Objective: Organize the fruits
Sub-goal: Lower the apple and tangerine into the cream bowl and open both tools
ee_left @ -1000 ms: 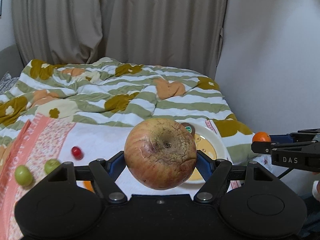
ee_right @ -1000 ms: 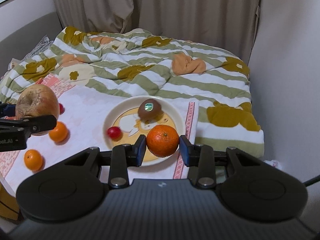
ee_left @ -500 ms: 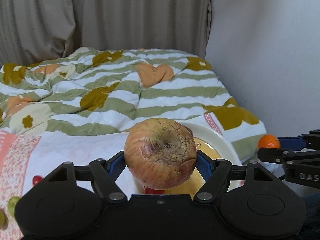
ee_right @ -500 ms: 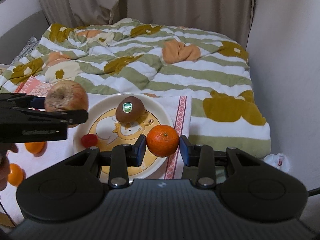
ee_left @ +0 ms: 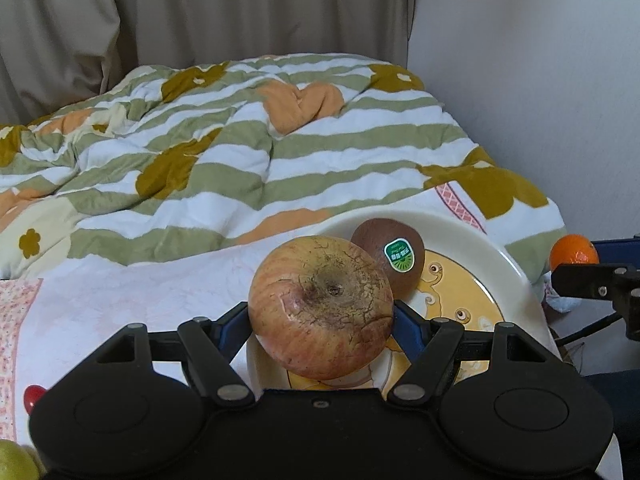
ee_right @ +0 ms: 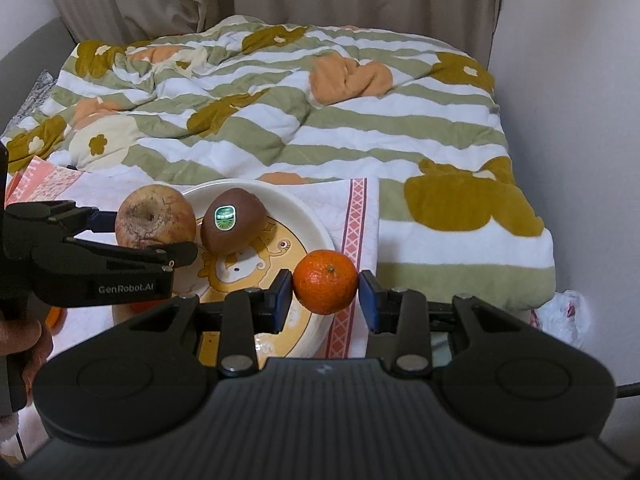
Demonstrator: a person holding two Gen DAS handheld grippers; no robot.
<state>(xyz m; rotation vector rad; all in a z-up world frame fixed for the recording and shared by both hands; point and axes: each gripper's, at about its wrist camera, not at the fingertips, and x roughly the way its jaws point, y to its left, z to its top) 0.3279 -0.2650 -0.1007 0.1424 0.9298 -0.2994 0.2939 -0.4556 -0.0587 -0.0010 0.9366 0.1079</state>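
apple [ee_left: 322,308] clamped in left tongs [ee_left: 322,326], orange [ee_right: 325,282] between right tongs [ee_right: 325,294].

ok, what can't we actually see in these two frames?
- Plate near half: hidden by apple and left gripper, left wrist view.
- Orange fruit and red fruit: mostly behind left gripper, right wrist view.
- Green fruit: cut by frame corner.
- Kiwi sticker text: too small.

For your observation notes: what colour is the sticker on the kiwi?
Green with a white border, clearest in the left wrist view: sticker on the kiwi.
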